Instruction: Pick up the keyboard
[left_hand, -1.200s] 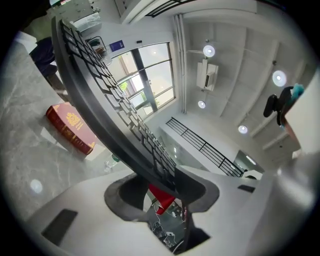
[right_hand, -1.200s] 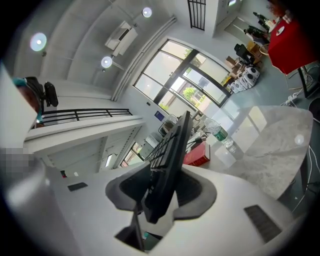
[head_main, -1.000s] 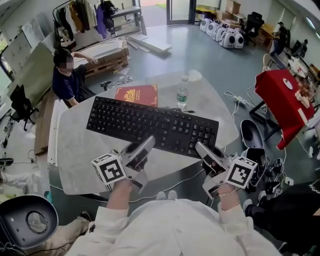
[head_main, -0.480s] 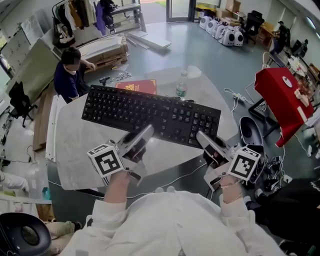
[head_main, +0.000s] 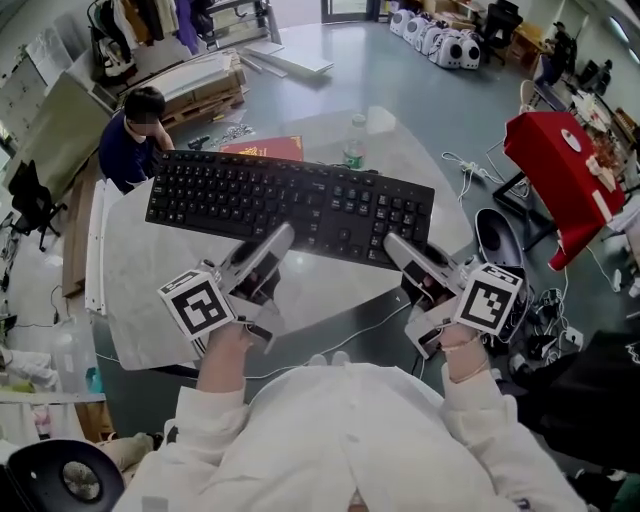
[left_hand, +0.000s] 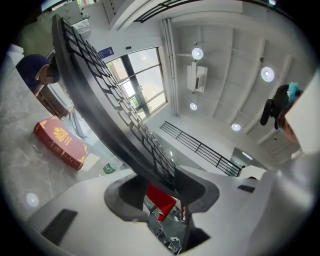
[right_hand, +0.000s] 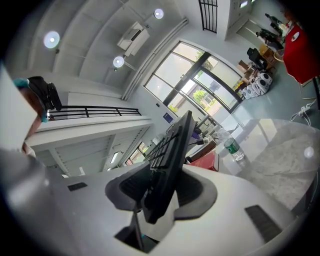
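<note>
Evidently the keyboard (head_main: 290, 205) is held clear of the tabletop (head_main: 140, 300). Its near long edge is pinched by the left hand-held gripper (head_main: 268, 248) and the right hand-held gripper (head_main: 400, 250), jaws partly closed on the thin rim. It looks stiff, light and long, so two spaced edge grips should resist twisting.

No legible text or labels
</note>
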